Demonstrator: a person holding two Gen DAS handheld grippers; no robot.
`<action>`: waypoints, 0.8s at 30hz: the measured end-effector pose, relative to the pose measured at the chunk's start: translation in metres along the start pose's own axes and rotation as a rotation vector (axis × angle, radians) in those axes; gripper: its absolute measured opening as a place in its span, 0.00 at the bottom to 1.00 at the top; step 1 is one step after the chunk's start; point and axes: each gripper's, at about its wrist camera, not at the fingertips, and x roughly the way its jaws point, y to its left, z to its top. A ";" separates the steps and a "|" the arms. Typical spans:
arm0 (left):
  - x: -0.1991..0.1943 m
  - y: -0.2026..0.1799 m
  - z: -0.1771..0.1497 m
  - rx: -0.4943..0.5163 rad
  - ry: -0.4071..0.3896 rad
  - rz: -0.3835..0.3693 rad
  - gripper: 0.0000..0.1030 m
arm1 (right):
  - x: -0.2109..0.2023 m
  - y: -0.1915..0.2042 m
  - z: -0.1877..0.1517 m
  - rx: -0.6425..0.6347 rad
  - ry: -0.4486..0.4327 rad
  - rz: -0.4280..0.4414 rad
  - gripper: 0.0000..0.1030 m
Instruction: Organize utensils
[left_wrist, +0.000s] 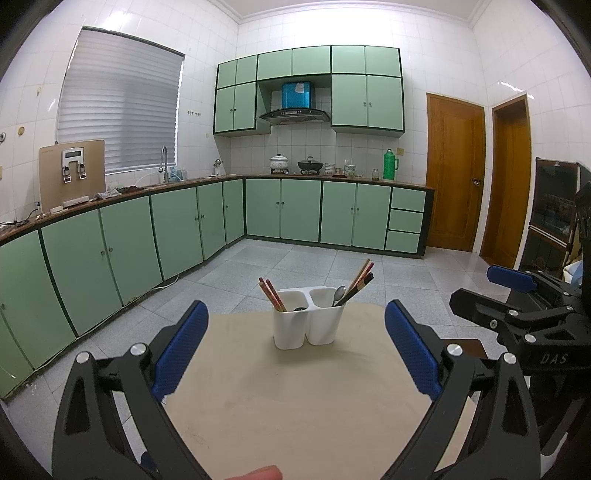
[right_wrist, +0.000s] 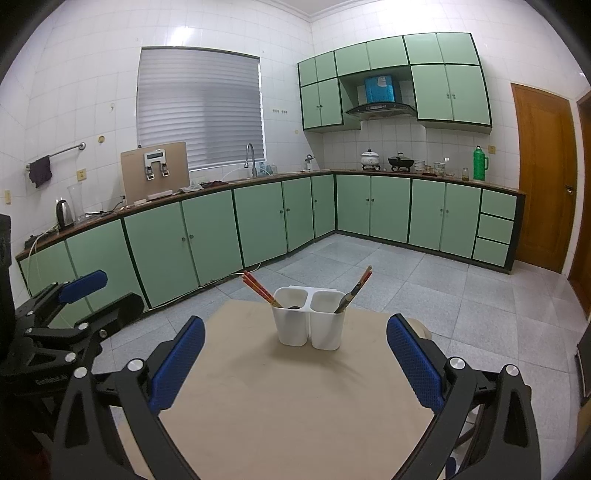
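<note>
White plastic utensil holder (left_wrist: 307, 317) w/ two compartments stands upright near the far edge of the beige worktop (left_wrist: 295, 398). Left compartment has reddish chopsticks (left_wrist: 272, 294) leaning left; right one has a metal spoon (left_wrist: 339, 294) plus more chopsticks (left_wrist: 361, 280) leaning right. Something dark sits low in the left compartment, can't tell what. Left gripper (left_wrist: 295, 347) & right gripper (right_wrist: 295, 360) both hover near the worktop's front, side by side, jaws spread wide, holding nothing, well apart from the holder. Green cabinets (right_wrist: 207, 240) line the walls behind.
</note>
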 end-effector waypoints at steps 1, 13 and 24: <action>0.000 0.000 0.000 0.000 0.000 0.000 0.91 | 0.000 0.000 0.000 0.001 0.001 0.001 0.94; -0.001 0.000 0.000 0.001 -0.001 0.000 0.91 | 0.000 0.000 0.000 0.002 -0.001 0.001 0.94; -0.001 0.000 0.000 -0.001 0.001 0.000 0.91 | -0.001 0.002 0.002 0.003 0.003 0.000 0.94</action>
